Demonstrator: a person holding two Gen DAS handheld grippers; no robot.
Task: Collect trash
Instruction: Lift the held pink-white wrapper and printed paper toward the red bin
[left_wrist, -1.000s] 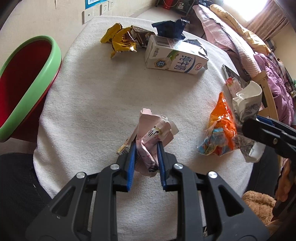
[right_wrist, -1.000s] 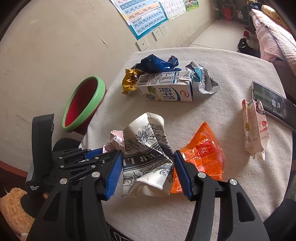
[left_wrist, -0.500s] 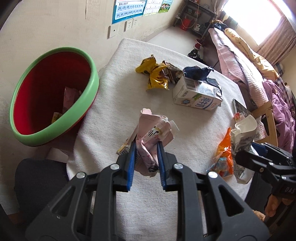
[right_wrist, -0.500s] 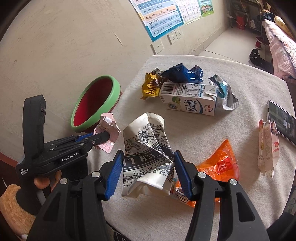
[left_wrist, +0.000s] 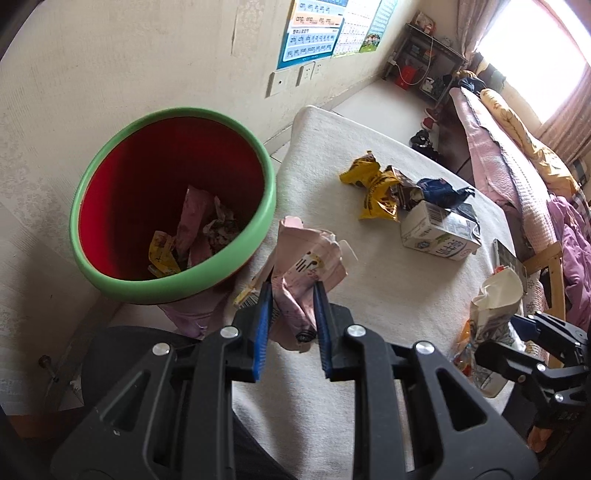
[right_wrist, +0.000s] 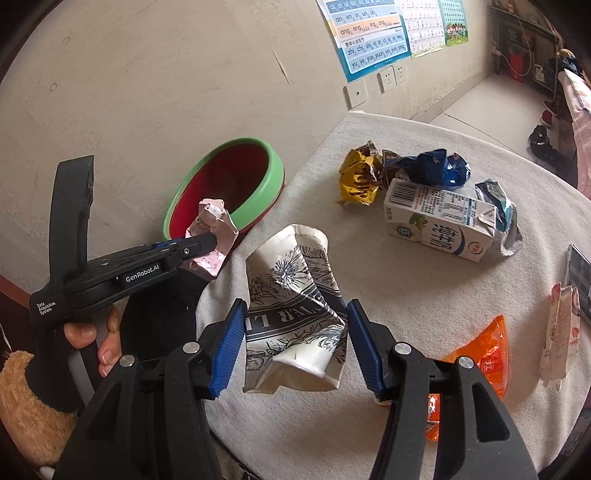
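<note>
Two grippers loaded: left gripper (left_wrist: 291, 317) clamped on crumpled pink carton (left_wrist: 306, 266) beside green-rimmed bin (left_wrist: 177, 295); right gripper (right_wrist: 295, 343) pinching crushed paper cup (right_wrist: 295, 306). Bin contents visible in left view only. White tablecloth (right_wrist: 388, 295), milk carton (right_wrist: 439, 218), orange wrapper (right_wrist: 480, 358).
</note>
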